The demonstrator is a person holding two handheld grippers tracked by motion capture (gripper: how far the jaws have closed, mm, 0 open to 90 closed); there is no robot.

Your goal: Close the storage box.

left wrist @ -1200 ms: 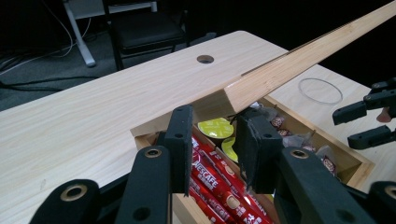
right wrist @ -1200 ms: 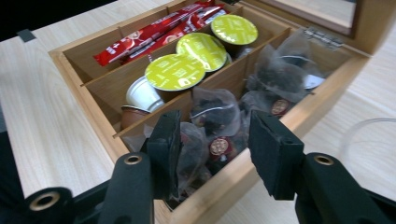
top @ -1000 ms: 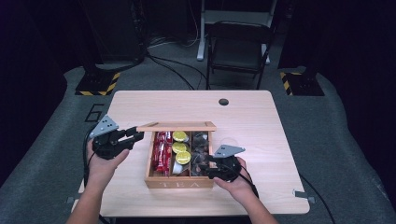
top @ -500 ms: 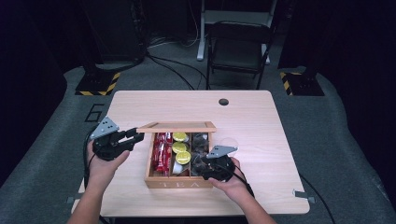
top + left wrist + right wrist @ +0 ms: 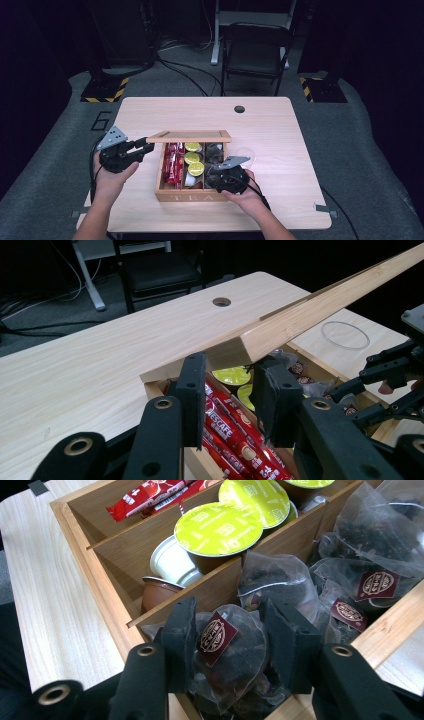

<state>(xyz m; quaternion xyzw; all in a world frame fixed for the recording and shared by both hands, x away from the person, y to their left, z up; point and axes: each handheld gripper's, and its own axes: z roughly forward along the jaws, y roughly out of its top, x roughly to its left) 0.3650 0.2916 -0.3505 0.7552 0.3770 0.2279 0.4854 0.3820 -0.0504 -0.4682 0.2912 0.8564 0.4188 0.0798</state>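
Holding the wooden tea box's hinged lid [image 5: 320,310] raised, my left gripper [image 5: 227,390] has its jaws apart at the lid's corner. My right gripper [image 5: 231,640] straddles a clear tea sachet with maroon tag [image 5: 225,645] in the wooden box's [image 5: 165,192] right compartment, jaws touching it, not squeezed.

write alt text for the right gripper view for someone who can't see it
The right hand-held gripper has its two black jaws either side of a clear tea bag with a dark red tag, in one compartment of a wooden box. The next compartment holds green-lidded pods, and red packets lie beyond.
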